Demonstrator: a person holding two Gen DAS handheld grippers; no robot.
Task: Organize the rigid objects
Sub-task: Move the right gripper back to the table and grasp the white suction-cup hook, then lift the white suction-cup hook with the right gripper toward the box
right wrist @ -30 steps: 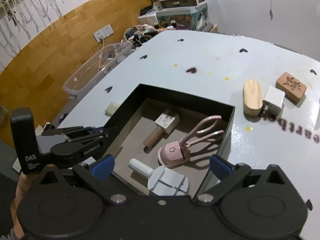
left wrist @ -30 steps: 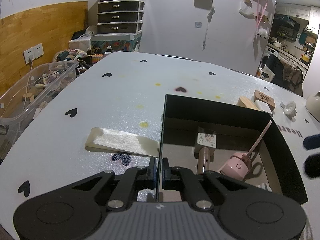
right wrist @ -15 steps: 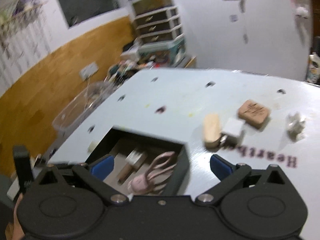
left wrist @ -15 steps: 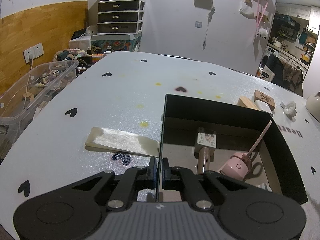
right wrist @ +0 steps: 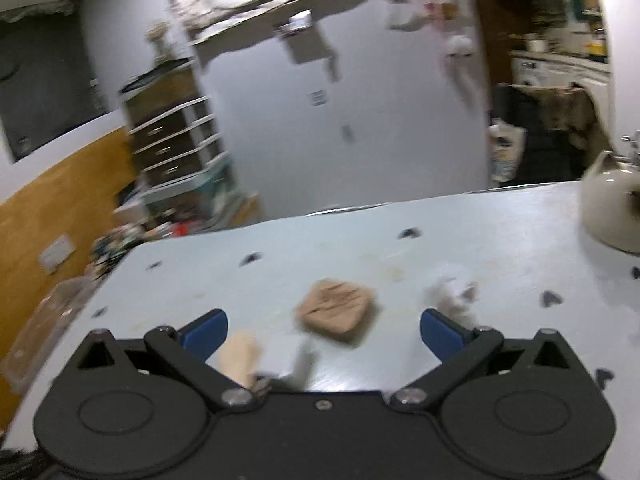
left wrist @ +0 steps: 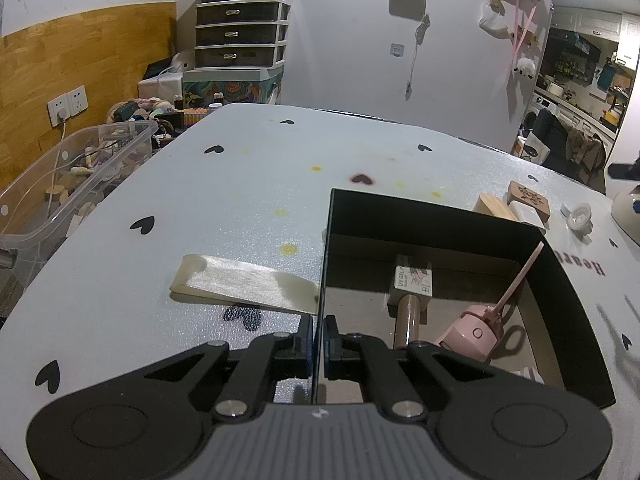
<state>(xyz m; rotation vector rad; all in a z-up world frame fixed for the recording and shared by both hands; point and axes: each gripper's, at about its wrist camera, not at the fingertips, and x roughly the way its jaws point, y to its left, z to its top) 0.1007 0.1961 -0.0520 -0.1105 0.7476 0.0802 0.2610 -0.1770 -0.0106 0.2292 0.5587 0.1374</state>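
My left gripper (left wrist: 318,338) is shut on the left wall of the black box (left wrist: 326,248). Inside the box lie a brown tube with a white label (left wrist: 412,284) and a pink eyelash curler (left wrist: 476,330). My right gripper (right wrist: 322,326) is open and empty, above the table. Between its fingers lies a brown square wooden block (right wrist: 336,310). A light wooden piece (right wrist: 238,360) and a white adapter (right wrist: 294,358) lie just below it. The same block (left wrist: 528,198), wooden piece (left wrist: 494,206) and adapter (left wrist: 532,214) show behind the box in the left wrist view.
A cream strip (left wrist: 244,284) lies left of the box. A small clear cap (left wrist: 578,216) and a cream teapot (right wrist: 612,208) stand at the right. A clear plastic bin (left wrist: 68,184) stands off the table's left edge. The right wrist view is blurred.
My right gripper has swung away from over the box, up and to the right, and now faces the wooden block. My left gripper and the box have not moved.
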